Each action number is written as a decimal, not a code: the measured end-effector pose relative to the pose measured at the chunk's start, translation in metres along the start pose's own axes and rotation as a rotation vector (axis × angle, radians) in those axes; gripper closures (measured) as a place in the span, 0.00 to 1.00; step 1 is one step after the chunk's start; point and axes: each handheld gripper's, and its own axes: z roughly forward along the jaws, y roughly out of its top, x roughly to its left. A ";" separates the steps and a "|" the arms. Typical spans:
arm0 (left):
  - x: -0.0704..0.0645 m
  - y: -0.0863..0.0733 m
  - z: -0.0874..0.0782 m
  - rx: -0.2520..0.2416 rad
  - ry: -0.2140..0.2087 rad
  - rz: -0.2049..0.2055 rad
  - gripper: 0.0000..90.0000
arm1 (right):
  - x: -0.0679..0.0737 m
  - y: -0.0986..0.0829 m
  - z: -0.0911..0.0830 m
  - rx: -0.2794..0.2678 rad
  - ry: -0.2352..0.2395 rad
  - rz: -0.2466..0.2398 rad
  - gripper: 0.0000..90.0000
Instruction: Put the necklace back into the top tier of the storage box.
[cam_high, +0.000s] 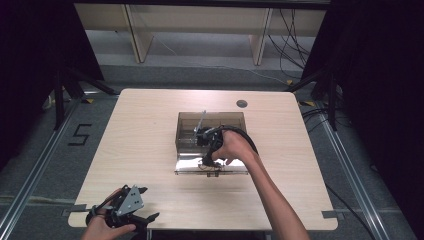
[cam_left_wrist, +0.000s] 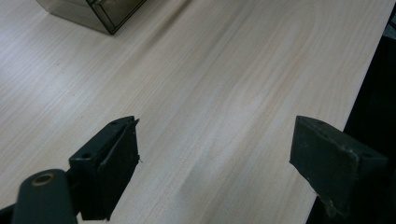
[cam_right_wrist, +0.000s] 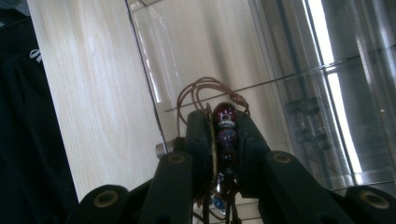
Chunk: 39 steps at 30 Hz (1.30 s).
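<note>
Here a beaded bracelet (cam_right_wrist: 227, 135), dark red beads strung on a thin brown cord, is gripped between the closed jaws of the right gripper (cam_right_wrist: 225, 140), seen close up in the right gripper view. In the high view the right gripper (cam_high: 209, 159) is held low over the front of a clear smoky box (cam_high: 186, 131) that stands in the middle of the table (cam_high: 140, 150), its lid (cam_high: 190, 166) folded down flat toward the person. The bracelet is judged to be either just lifted from the box or about to be laid in it; which of the two cannot be told. The left gripper (cam_high: 131, 209) is kept at the near left corner of the table, well apart from the box, its jaws spread wide with nothing between them. If placing is meant, a slow lowering onto the box floor is called for before the jaws are released, so that the loose cord loops are not snagged on the wall.
</note>
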 end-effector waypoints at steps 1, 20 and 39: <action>-0.001 0.000 0.000 0.003 -0.007 -0.014 0.17 | -0.001 0.000 0.001 0.004 0.010 -0.001 0.87; 0.001 -0.001 0.001 0.022 -0.007 -0.006 0.17 | -0.004 -0.011 -0.030 -0.130 -0.096 0.038 0.57; 0.001 0.000 0.000 0.009 0.003 -0.002 0.17 | 0.003 -0.029 -0.043 -0.155 -0.107 0.034 0.55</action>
